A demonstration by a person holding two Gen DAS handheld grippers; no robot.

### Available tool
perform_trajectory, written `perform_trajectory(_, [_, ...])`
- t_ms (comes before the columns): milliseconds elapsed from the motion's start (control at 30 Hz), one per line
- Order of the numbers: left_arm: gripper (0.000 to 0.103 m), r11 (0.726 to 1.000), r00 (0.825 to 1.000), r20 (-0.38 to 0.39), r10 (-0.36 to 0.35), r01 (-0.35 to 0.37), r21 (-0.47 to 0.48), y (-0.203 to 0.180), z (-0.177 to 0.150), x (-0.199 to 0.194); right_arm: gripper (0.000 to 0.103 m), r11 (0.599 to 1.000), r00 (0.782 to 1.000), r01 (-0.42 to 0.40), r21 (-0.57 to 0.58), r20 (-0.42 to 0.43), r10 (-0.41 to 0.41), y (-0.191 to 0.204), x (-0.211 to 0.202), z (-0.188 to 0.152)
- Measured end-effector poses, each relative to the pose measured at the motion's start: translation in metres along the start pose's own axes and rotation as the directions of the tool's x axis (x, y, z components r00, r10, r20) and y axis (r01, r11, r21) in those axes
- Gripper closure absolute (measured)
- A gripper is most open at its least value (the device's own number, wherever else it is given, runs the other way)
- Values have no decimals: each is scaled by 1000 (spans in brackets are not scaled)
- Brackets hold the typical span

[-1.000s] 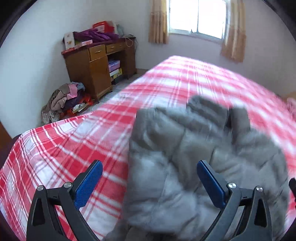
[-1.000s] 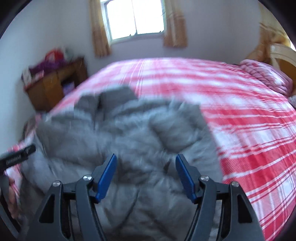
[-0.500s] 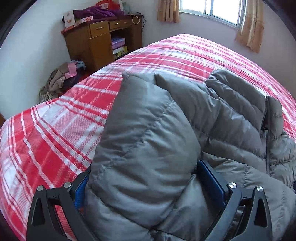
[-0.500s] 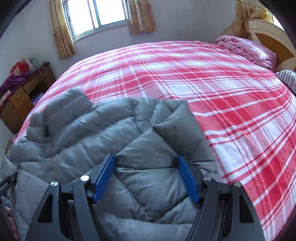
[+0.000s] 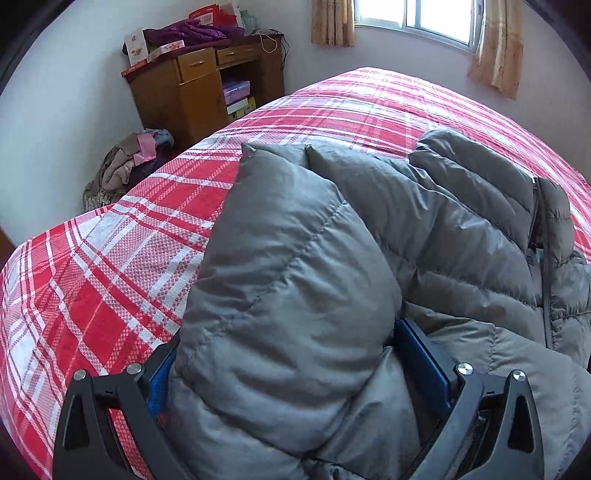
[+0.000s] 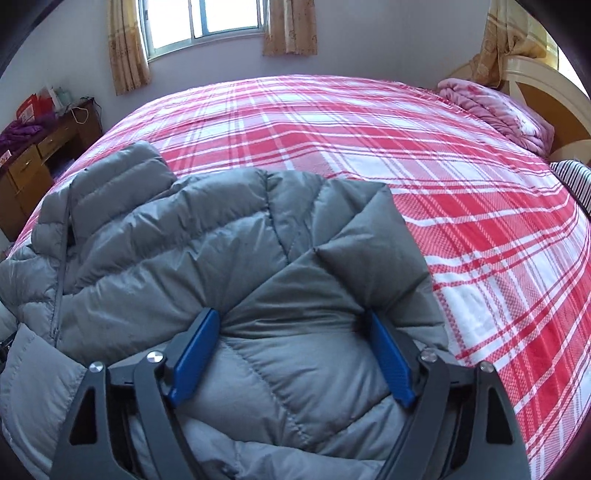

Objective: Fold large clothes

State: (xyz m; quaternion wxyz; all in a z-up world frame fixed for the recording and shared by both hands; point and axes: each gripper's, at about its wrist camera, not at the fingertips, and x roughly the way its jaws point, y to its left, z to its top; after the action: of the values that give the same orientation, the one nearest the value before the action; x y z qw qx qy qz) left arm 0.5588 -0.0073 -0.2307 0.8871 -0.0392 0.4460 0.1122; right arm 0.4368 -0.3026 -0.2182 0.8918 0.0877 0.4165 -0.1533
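Note:
A grey puffer jacket [image 5: 424,236] lies on the red plaid bed [image 5: 122,266], zipper side up. My left gripper [image 5: 291,350] is open, its blue pads on either side of a thick fold at the jacket's left part. In the right wrist view the jacket [image 6: 166,258] fills the lower left. My right gripper [image 6: 291,343] is open, its blue pads astride a puffy fold at the jacket's right part. Neither gripper pinches the fabric.
A wooden desk [image 5: 199,92] with piled items stands by the far wall, with a heap of clothes [image 5: 125,166] on the floor beside it. A pink blanket [image 6: 495,110] and the headboard [image 6: 546,88] are at the bed's right end. A window [image 6: 207,22] is behind.
Both grippers have come down from above the jacket onto it. Their open pads now straddle folds of the jacket, and the view has steadied.

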Motion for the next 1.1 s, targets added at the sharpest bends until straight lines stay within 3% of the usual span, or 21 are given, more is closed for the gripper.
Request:
perform_trajectory(133, [1,999,998,-35,-48,48,13,8,6,-11,13,1000,1000,-1,-19,-14,1,3,0,0])
perform_trajectory(200, [1,998,998,-9,-55,55,10,18,12,-31,7,999,999,-17,-48,-44,15,6,1,3])
perform_trajectory(300, [1,993,992,53,-110,108,42,20,35,-60,6,994,994,-76,-80,-88,69,5,-9,12])
perform_trajectory(367, [1,990,989,70,-131,126,61,12,55,-66,6,991,992,-110,-77,-72,105,6,-20,23])
perform_trajectory(500, [1,989,990,69,-127,121,79,-12,99,-54,0,983,985,-171,-70,-33,169,19,-31,63])
perform_trajectory(567, [1,983,985,42,-168,164,80,-23,120,-41,0,976,978,-207,-61,-50,204,29,-24,84])
perform_trajectory(800, [1,977,977,-26,-213,214,23,-58,175,9,0,961,959,-275,-27,-75,272,57,12,139])
perform_trajectory(900, [1,974,974,-58,-220,222,38,-75,181,28,0,962,958,-271,-6,-99,270,65,35,155])
perform_trajectory(1100, [1,955,969,-96,-228,242,171,-102,167,46,0,961,947,-275,24,-168,275,74,73,165])
